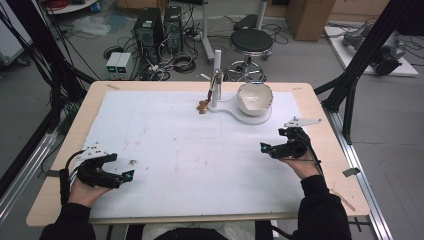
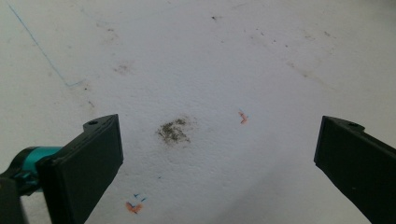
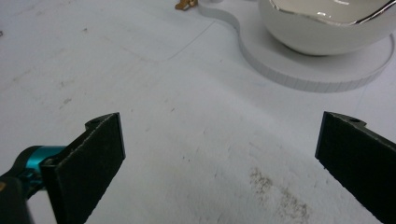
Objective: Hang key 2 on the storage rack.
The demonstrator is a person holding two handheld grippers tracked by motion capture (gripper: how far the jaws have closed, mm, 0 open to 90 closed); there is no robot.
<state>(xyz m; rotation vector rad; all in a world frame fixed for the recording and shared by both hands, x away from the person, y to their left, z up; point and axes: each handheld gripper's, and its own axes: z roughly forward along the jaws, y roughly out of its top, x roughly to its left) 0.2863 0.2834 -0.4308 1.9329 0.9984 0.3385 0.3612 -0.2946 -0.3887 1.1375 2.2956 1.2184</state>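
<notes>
A white bowl with a shiny rim rests on a flat white base at the far middle of the table. A slim white post rises from that base, and a small brown object lies at its foot. My left gripper hovers low over the near left of the white mat, open and holding nothing. My right gripper is at the right, open and holding nothing, below the bowl. In the right gripper view the gripper faces the bowl, the base and the brown object. In the left gripper view the gripper looks down on the mat.
A dark smudge marks the mat between the left jaws; it shows as a speck in the high view. Black frame struts stand off the table's right edge. A stool and computer towers are on the floor beyond.
</notes>
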